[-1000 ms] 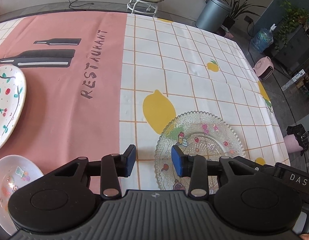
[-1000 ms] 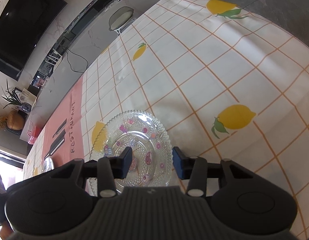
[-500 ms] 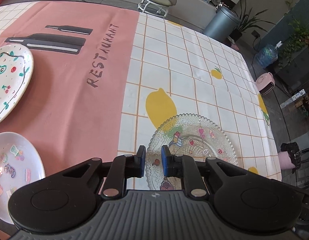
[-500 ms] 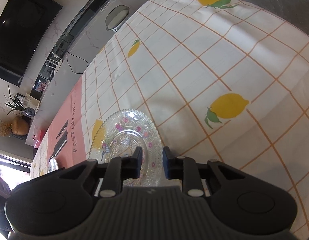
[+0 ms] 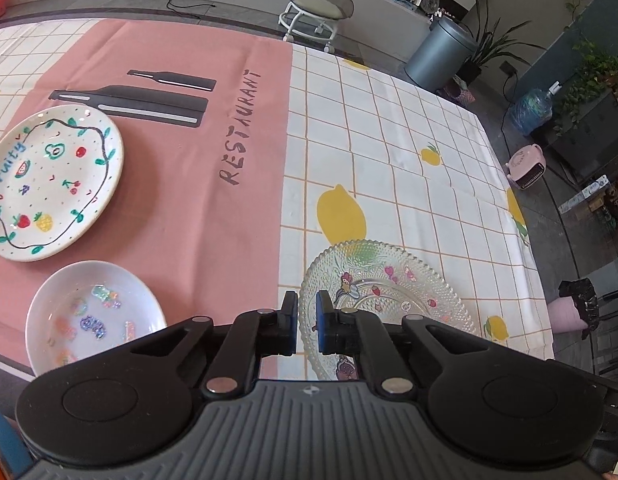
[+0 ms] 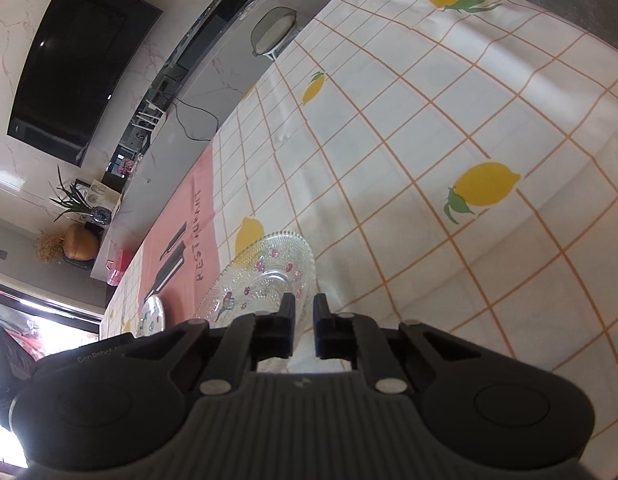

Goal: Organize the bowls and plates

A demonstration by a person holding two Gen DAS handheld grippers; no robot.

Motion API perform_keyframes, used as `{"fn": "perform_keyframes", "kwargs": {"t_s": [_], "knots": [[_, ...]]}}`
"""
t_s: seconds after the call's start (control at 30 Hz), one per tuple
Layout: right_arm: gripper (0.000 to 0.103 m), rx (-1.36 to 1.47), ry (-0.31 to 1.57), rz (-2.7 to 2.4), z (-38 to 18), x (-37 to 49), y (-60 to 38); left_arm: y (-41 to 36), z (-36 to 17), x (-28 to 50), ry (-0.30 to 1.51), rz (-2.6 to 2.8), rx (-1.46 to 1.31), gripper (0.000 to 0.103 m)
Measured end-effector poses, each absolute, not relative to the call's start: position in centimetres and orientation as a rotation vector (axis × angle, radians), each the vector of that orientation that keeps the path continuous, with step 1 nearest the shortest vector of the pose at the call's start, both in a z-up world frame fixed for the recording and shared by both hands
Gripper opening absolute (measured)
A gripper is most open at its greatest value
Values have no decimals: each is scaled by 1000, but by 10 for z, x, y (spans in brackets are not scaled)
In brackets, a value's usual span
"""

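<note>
home living rm, wall TV [image 6: 75, 60], houseplants [image 5: 593, 68], dining table [image 5: 389, 140]

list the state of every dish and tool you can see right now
glass plate: right way up, rim pinched by both tools; lifted or not, cannot tell
painted plate: flat on the pink cloth, untouched
bowl: upright on the pink cloth, apart from the painted plate
left tool: closed on the glass plate's rim
right tool: closed on the glass plate's rim
</note>
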State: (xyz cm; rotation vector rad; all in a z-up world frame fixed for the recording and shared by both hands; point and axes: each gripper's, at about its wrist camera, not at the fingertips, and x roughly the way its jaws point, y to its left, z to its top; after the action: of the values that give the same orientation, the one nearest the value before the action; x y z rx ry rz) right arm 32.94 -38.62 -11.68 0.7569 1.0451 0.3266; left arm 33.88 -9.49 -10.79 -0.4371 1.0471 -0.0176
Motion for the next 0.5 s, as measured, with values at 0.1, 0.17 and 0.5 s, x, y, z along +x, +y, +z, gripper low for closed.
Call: {"fn": "perform_keyframes", "kwargs": {"t_s": [0.1, 0.17, 0.5], "knots": [[7, 736, 1048, 381, -113, 322, -382, -85, -103, 329, 1052, -30, -447, 9], [7, 718, 1064, 396, -113, 317, -377, -78, -100, 322, 1053, -33, -467, 9], [8, 706, 1090, 470, -105, 300, -349, -42, -93, 290, 1076, -36, -494, 9]]}}
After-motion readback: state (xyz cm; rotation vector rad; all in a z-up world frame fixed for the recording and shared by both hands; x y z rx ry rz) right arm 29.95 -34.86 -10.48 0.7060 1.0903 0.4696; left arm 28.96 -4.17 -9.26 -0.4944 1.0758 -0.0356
